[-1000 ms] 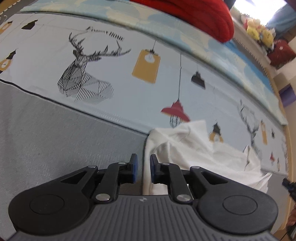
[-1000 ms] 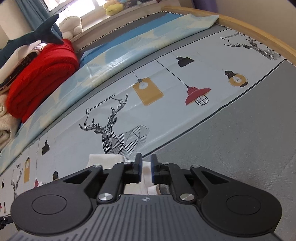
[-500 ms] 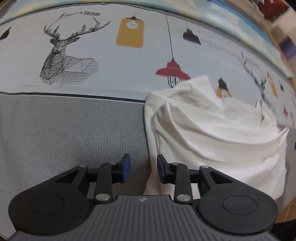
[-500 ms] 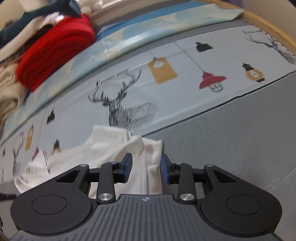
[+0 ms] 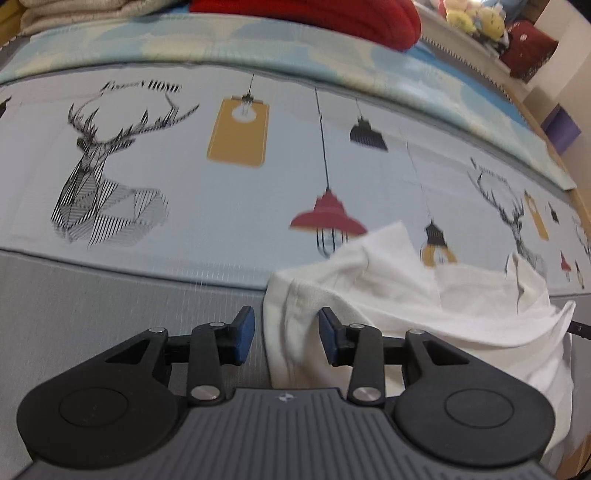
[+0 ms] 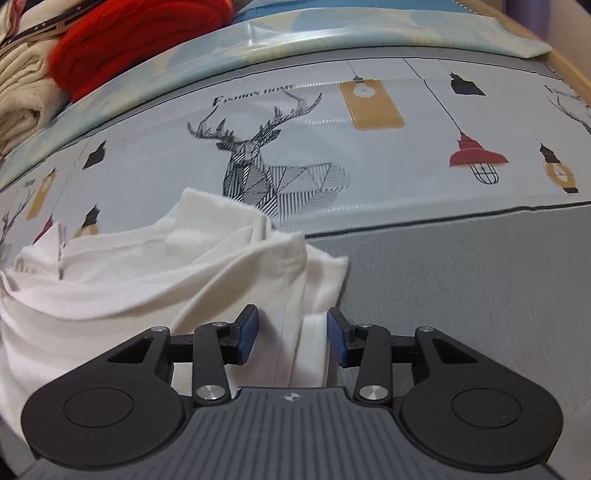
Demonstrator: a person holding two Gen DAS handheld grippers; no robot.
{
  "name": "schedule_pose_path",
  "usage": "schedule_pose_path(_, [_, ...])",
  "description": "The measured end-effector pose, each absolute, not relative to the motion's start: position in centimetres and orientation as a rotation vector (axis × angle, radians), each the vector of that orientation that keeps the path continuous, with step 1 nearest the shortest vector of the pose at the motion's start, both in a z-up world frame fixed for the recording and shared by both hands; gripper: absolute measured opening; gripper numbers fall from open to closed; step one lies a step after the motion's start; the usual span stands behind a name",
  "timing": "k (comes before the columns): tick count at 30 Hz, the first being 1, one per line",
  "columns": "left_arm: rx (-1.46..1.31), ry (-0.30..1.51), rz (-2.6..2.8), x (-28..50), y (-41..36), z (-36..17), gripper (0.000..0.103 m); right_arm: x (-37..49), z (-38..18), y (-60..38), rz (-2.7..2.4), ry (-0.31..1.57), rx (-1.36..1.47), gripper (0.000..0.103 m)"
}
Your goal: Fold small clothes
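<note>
A: The white garment lies rumpled on the bed, across the grey band and the deer-print sheet.

B: A red blanket is piled behind; only the left view shows plush toys.

A: The left claw and the right claw are both released, straddling the garment's edges.

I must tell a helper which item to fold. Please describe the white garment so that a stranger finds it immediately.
Look at the bed cover printed with deer and lamps. Where the print meets the plain grey band lies the white garment, crumpled. It is the only plain white cloth there; the red blanket sits folded far behind.
</note>
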State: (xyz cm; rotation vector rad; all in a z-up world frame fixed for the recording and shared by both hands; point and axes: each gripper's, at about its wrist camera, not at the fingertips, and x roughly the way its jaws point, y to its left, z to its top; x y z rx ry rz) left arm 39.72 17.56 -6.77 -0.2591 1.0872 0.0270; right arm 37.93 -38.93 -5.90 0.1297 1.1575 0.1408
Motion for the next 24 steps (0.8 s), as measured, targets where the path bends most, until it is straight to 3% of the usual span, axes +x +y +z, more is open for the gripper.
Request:
schedule_pose_path(4, [-0.248,1.063,-0.023,40.6,16.9,-7.1,0.038,39.1,-6.0,-38.7,0.146,1.116,0.154,0.043])
schedule_pose_path(5, [-0.230,1.056,-0.033,40.7,16.6,-7.1,0.027,39.2,-6.1,-38.4,0.157,1.111,0.146,0.042])
schedule_pose_path(6, [-0.206,1.053,-0.040,40.9,16.3,-7.0,0.014,39.3,-6.1,-38.0,0.168,1.105,0.129,0.035])
schedule_pose_path(7, [-0.198,1.049,-0.045,41.0,16.2,-7.0,0.009,39.4,-6.1,-37.6,0.173,1.095,0.103,0.028])
schedule_pose_path(8, [-0.196,1.043,-0.050,41.0,16.3,-6.9,0.007,39.6,-6.0,-37.3,0.175,1.084,0.081,0.011])
schedule_pose_path(16, [-0.206,0.853,0.049,41.6,17.0,-4.9,0.006,40.8,-3.6,-38.3,0.059,0.929,0.212,0.009])
schedule_pose_path(24, [-0.197,0.859,0.070,42.7,16.4,-5.5,0.006,41.8,-4.9,-37.5,-0.038,0.929,0.182,0.010])
